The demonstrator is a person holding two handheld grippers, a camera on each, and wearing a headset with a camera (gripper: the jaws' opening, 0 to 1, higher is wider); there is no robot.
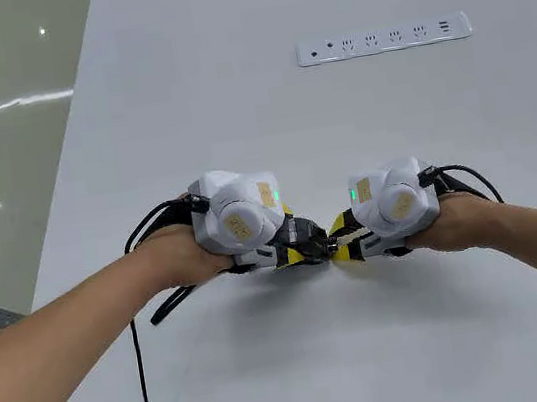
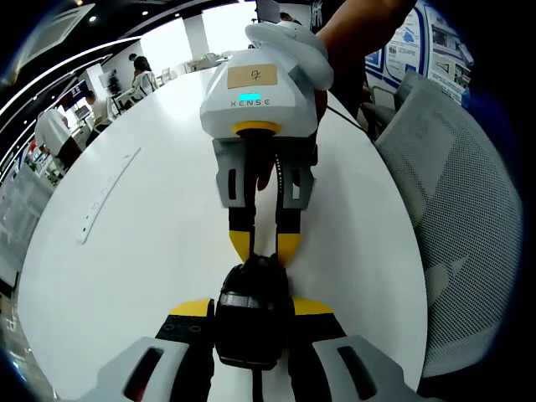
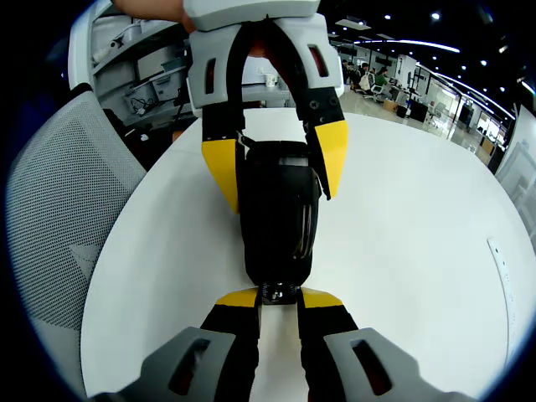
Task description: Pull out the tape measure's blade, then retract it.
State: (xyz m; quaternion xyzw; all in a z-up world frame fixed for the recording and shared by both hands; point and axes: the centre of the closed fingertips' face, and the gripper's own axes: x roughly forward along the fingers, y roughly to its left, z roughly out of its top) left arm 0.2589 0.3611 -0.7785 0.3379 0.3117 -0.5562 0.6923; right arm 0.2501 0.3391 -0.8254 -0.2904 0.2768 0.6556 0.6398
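Jaws of left gripper and XENSE-marked right gripper hold tape measure.

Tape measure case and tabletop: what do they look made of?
The tape measure has a black case, likely moulded plastic: smooth and semi-gloss, with a light streak along its side. The table is white and matte, probably laminate or painted board, with soft sheen and no grain.

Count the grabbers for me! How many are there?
2. The left gripper holds the black tape measure by its body; the right gripper faces it, pinching the front end. Both are over the white table.
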